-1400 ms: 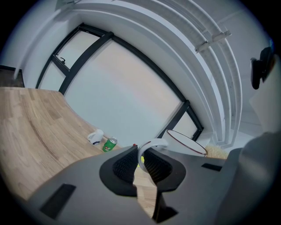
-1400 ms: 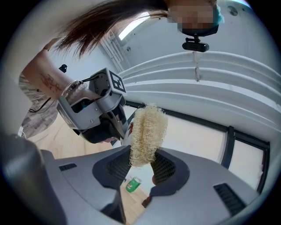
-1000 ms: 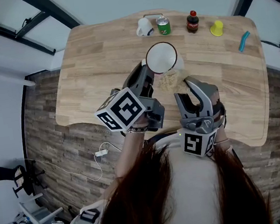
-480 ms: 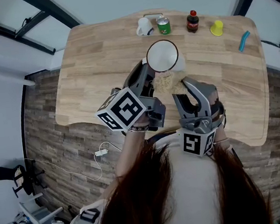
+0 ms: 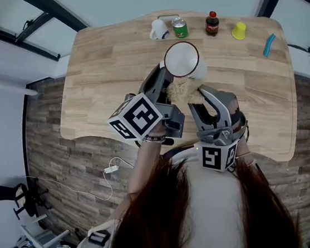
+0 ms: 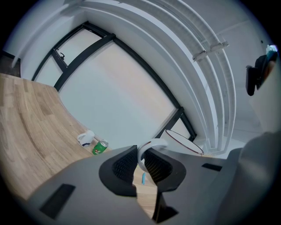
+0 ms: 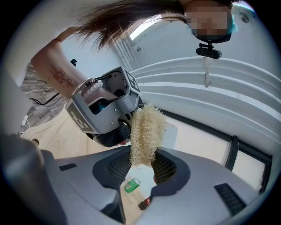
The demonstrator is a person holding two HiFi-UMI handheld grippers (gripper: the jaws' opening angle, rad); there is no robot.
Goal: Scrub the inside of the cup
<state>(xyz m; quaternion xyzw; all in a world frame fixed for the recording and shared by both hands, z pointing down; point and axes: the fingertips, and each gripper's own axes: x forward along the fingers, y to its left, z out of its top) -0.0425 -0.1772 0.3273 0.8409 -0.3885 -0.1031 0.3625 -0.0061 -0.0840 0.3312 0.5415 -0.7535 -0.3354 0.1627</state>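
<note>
Cup (image 5: 181, 60) hangs from the left claw (image 5: 162, 79), held up over the worktop (image 5: 103, 71). In the left gripper view that claw (image 6: 141, 163) has its jaws pinched together on the cup's white handle (image 6: 148, 150). The thin loop stands between the two ribbed pads, and the dark-rimmed mouth (image 6: 184, 141) lies off to the right beyond them. From the head view the mouth faces up toward the camera and shows a bare white inside.

The right claw (image 5: 197, 100) sits just on the near side of the cup. Its jaws (image 7: 141, 166) are closed partway on a pale, fibrous scrubbing pad (image 7: 147, 132), which stands up out of them. The pad (image 5: 183, 92) lies between this claw and the cup, just outside the rim and close against the cup's wall. Whether it touches the wall cannot be told.

Along the far edge of the worktop, well apart from both claws, are a tipped white mug (image 5: 159, 30), a green can (image 5: 180, 28), a dark bottle (image 5: 211, 24), a small yellow thing (image 5: 239, 30) and a blue stick (image 5: 269, 45).
</note>
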